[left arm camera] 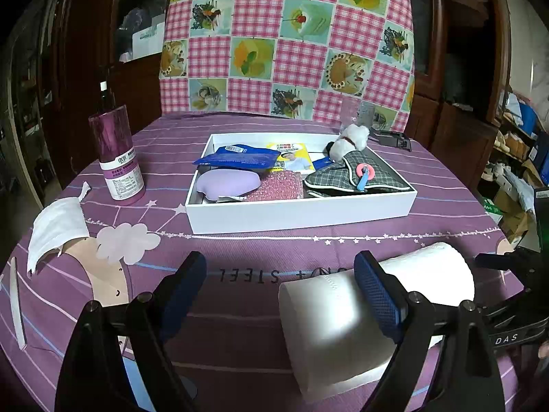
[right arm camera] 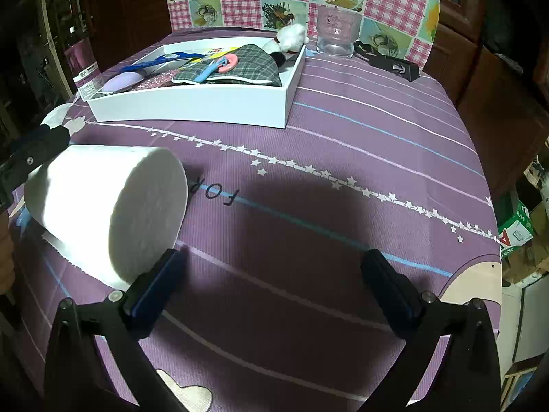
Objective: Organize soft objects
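Purple star-printed cloth covered the round table, and on it a white paper roll lay on its side at about 5 o'clock in the left wrist view, partly hidden behind the right finger of the left gripper. That gripper stood wide open, gripping nothing; whether its finger touched the roll could not be told. From the right wrist view the same roll sat at 9 o'clock with its flat end facing the camera, a detail the other view did not give. The right gripper was likewise spread open and empty, its left finger close beside the roll's lower edge, contact unclear.

Beyond the roll, toward 12 o'clock, a white tray held a lilac cushion, a blue packet, a checked grey cloth and a small white plush toy; items beneath these were too covered to identify. Only the left view showed a white face mask at 9 o'clock and the purple canister in full; the right view cut the canister at its edge. A clear glass showed plainly only in the right view, at 12 o'clock
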A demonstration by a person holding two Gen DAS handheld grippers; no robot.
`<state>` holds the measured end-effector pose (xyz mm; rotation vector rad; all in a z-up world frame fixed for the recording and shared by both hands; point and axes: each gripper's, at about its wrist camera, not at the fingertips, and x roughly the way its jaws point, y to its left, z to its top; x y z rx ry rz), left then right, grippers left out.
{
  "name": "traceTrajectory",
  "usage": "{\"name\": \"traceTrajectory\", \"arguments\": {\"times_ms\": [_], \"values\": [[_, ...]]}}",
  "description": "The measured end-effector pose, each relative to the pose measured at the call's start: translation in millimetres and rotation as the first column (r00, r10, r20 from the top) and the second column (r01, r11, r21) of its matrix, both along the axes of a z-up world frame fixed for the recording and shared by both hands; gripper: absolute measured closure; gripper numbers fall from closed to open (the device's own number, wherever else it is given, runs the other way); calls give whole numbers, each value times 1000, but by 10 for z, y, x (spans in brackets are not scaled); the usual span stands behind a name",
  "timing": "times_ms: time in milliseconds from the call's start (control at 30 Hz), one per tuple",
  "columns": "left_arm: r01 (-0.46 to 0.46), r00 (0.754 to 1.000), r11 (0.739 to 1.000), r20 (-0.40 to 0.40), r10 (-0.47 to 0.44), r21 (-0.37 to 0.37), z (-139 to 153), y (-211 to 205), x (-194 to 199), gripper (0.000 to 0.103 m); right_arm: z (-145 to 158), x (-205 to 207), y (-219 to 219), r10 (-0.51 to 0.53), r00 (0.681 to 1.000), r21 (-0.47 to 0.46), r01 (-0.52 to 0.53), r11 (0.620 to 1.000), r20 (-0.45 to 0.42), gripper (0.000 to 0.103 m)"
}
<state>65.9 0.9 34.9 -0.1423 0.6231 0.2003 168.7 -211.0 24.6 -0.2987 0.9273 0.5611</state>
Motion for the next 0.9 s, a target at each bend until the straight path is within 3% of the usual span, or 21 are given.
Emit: {"name": "traceTrajectory", "arguments": {"times_ms": [900], "values": [[-6, 1000, 1000, -2, 6, -12, -17, 16, 15, 14, -41, -13, -20, 0, 1000, 1, 0, 1000, 1, 0]]}}
